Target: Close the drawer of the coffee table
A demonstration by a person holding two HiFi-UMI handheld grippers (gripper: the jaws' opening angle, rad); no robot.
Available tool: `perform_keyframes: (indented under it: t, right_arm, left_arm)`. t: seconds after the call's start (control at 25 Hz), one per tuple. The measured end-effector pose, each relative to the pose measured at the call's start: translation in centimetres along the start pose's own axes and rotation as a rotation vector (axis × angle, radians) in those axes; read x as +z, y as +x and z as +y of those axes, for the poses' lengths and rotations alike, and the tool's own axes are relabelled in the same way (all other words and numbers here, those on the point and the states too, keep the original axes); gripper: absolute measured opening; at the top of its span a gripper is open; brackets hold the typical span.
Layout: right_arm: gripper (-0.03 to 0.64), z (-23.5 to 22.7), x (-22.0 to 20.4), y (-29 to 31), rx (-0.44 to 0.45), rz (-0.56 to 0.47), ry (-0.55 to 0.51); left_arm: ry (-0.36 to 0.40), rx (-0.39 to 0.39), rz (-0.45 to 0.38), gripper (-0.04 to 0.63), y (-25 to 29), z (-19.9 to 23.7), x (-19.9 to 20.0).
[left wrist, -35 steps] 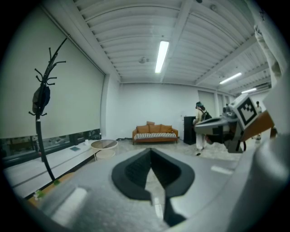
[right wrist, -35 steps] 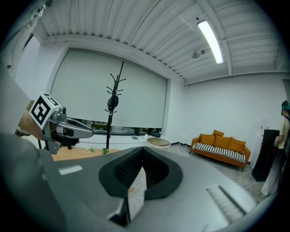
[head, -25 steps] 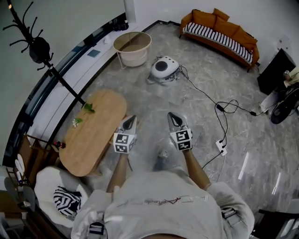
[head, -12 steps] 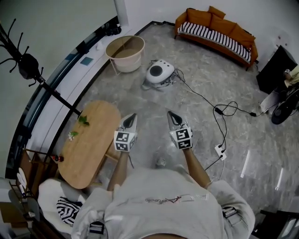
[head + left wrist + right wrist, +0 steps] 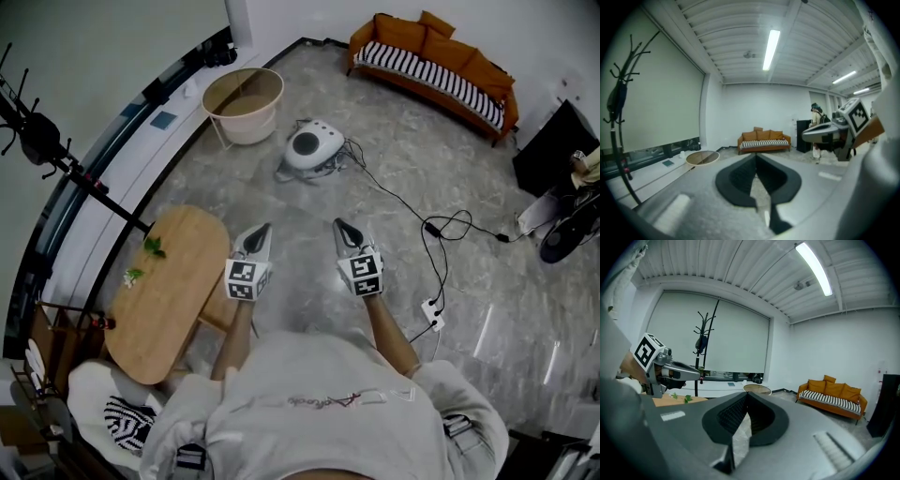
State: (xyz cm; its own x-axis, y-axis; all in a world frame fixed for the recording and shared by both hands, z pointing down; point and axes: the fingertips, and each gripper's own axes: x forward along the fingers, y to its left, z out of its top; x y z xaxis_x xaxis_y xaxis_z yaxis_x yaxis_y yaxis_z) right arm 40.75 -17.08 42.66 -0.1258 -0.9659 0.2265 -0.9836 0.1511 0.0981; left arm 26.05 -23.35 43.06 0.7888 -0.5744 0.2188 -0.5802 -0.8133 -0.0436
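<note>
The oval wooden coffee table [image 5: 164, 291] stands at the left in the head view, with green sprigs [image 5: 153, 247] on its top. A wooden part that looks like its drawer [image 5: 216, 314] sticks out from under its right side, beside my left forearm. My left gripper [image 5: 258, 231] hovers just right of the table edge, jaws together and empty. My right gripper [image 5: 340, 226] is held level beside it over the bare floor, also shut and empty. The left gripper view shows closed jaws [image 5: 756, 157] pointing at the room, and the right gripper view shows the same [image 5: 746, 394].
A round basket [image 5: 244, 103] and a white appliance [image 5: 312, 145] sit on the marble floor ahead. A cable runs to a power strip [image 5: 431, 314] at my right. An orange striped sofa [image 5: 436, 66] lines the far wall. A coat rack [image 5: 47, 150] and a chair [image 5: 122, 412] stand left.
The head view has shifted: the table, basket and appliance slid left in the picture. Both grippers keep their pose in front of the body, still shut.
</note>
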Motion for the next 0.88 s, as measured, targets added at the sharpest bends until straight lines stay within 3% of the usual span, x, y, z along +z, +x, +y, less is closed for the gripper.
perform_keyframes:
  t: [0.4, 0.88]
  right_arm:
    - [0.004, -0.3, -2.2, 2.5, 0.009, 0.048, 0.047]
    - [0.003, -0.1, -2.0, 5.9, -0.028, 0.085, 0.047]
  left_arm:
    - [-0.028, 0.010, 0.055, 0.000, 1.1, 1.8, -2.4]
    - [-0.033, -0.049, 0.069, 0.000, 3.6, 5.1, -2.9]
